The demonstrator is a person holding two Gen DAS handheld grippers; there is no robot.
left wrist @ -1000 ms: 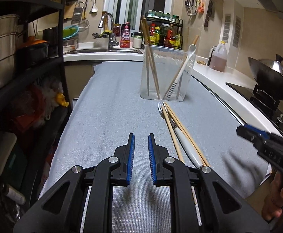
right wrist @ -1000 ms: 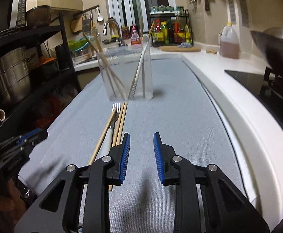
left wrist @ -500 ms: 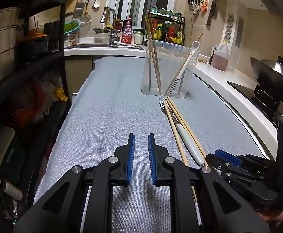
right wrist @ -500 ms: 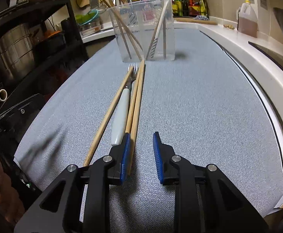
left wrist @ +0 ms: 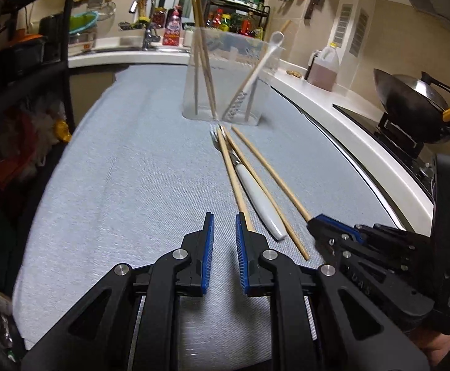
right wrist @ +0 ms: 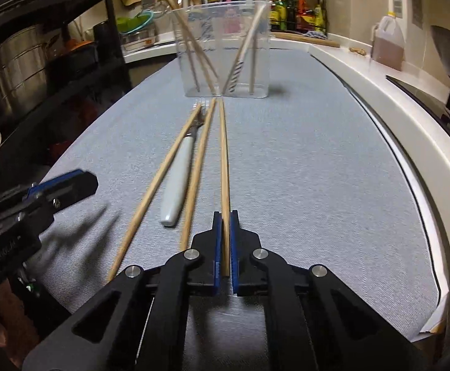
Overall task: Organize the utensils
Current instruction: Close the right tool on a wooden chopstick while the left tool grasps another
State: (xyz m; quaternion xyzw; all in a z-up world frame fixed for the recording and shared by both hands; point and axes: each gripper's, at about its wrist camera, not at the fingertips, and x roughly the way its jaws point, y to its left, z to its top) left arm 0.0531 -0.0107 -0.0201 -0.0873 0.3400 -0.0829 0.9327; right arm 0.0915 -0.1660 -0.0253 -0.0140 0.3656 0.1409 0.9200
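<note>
Wooden chopstick, clamped at its near end in the just-closed right gripper, points lengthwise straight ahead at the clear container; left gripper, slightly apart, holds nothing.

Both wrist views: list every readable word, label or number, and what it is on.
"UAS" or "DAS", first letter unsure: raised on the housing of the right tongs.
Print on the housing of the left tongs: too blurred to read.
Labels on the spice rack bottles and the red bottle by the tap: too small.
</note>
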